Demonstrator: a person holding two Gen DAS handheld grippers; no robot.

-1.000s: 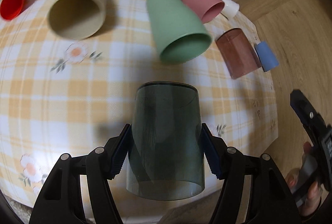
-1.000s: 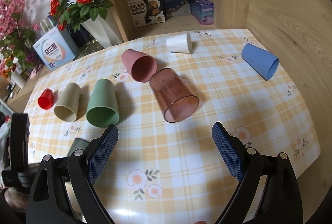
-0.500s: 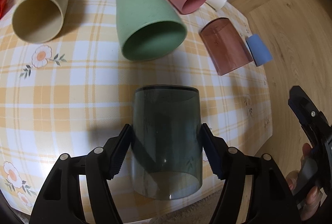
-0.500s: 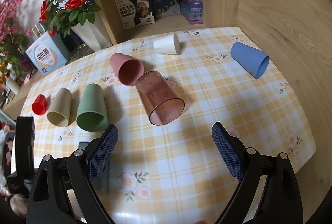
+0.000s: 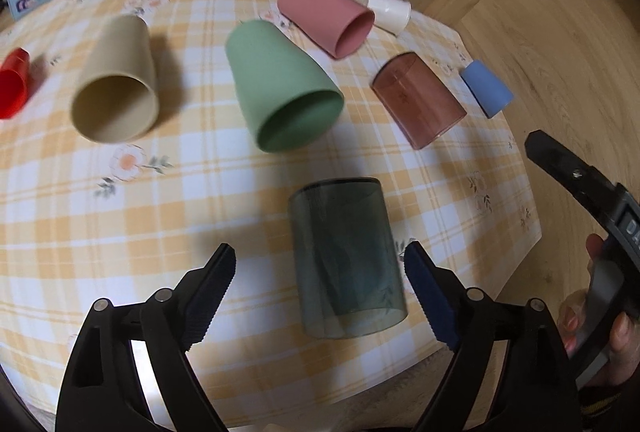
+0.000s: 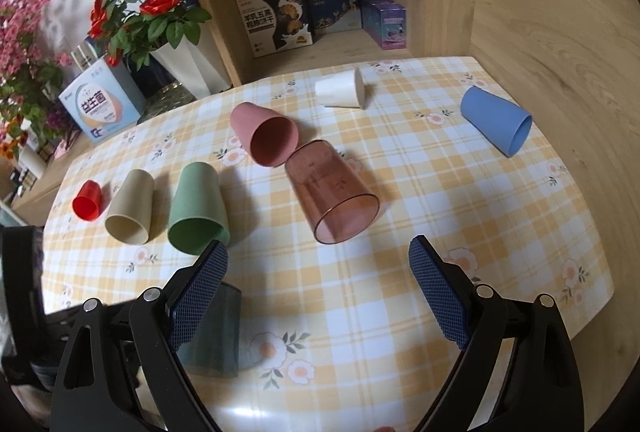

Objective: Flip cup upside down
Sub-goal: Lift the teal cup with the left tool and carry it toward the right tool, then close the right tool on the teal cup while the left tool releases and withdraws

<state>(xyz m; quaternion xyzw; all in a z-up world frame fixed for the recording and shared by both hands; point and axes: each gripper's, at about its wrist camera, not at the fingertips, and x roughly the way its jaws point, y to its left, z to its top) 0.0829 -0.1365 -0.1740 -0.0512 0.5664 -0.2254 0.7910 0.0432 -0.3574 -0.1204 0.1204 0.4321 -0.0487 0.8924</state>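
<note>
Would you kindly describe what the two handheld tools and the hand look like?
Both the left tool and right tool have black angular linkage arms with silver pivot pins and dark blue ridged pads. A bare hand grips a black and grey handle.

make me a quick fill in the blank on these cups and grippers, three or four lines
1. The left gripper is ____ around the dark smoky cup.
2. The green cup lies between the beige cup and the ____ cup.
3. The smallest cup at the far left is ____.
4. The right gripper holds ____.

Missing words: open; pink; red; nothing
</note>
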